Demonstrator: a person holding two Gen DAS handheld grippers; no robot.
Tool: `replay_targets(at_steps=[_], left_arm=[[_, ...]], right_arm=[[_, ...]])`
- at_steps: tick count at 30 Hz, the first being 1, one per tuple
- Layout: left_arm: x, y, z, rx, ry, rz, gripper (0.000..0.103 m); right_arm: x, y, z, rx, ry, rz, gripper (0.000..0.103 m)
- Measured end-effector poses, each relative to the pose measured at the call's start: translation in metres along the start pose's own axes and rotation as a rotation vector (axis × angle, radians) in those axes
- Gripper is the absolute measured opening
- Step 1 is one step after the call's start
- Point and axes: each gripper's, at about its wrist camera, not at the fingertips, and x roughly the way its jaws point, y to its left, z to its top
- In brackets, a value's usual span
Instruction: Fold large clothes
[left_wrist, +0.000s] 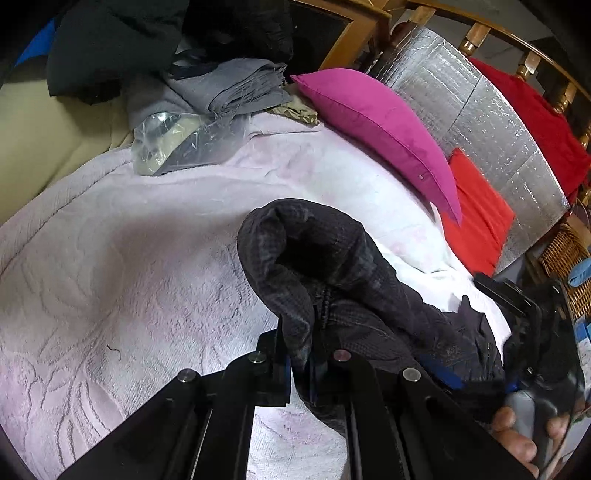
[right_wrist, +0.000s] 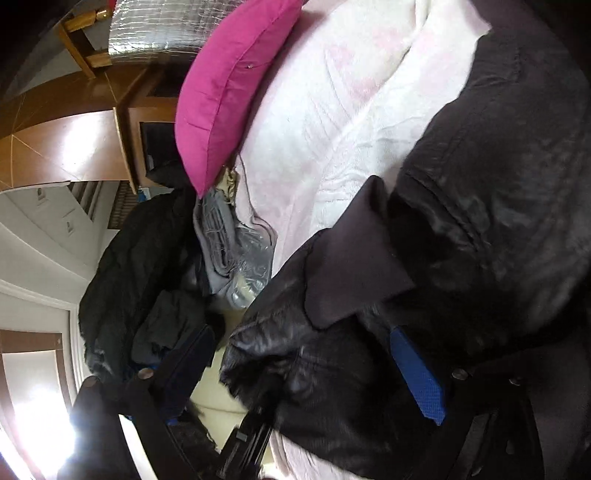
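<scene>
On the pale pink textured blanket (left_wrist: 122, 266) lies the dark jacket (left_wrist: 332, 266), its bulk toward the right side of the bed and one bunched end raised above the cover. The left gripper (left_wrist: 300, 363) is clenched on that raised fold: cloth is pinched between its two blue-lined fingers and rises in a rounded hump just beyond the tips. From the right wrist camera the same jacket (right_wrist: 480, 206) fills the right half of the view, shiny and crumpled, with a flat matte flap lying across it. The right gripper (right_wrist: 314, 358) has its fingers spread wide apart; the blue pad of one finger (right_wrist: 417, 373) rests against the jacket's dark cloth, while the other finger sits off to the side over the bed's edge. Whether any cloth lies properly between them is hard to judge, since the fabric is blurred there.

Beside the jacket, toward the headboard, a magenta pillow (left_wrist: 384, 125) leans on a silver quilted panel (left_wrist: 480, 110), with an orange-red cushion (left_wrist: 476, 214) just below it. Near the far corner of the blanket sit folded grey cloth (left_wrist: 229, 88) and a clear plastic bag (left_wrist: 166, 136), with a pile of black clothing (left_wrist: 110, 40) behind them.
</scene>
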Motion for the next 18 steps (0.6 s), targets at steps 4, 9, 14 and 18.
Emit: replay_targets(at_steps=[4,9,14,18], left_arm=[[-0.001,-0.004,0.000,0.017,-0.003,0.001,0.007],[-0.002,-0.006,0.001,0.030,-0.009,0.002,0.007],[-0.002,-0.003,0.003,0.021,0.000,-0.004,0.007],[-0.007,-0.007,0.005,0.033,-0.006,-0.008,0.007]], right_arm=[[0.018,-0.009,0.010,0.097,-0.047,-0.024,0.093],[0.032,-0.017,0.022,0.174,-0.124,-0.062,0.080],[0.035,-0.023,0.027,0.130,-0.164,-0.126,0.018],[0.009,-0.007,0.023,0.036,-0.240,-0.132,0.015]])
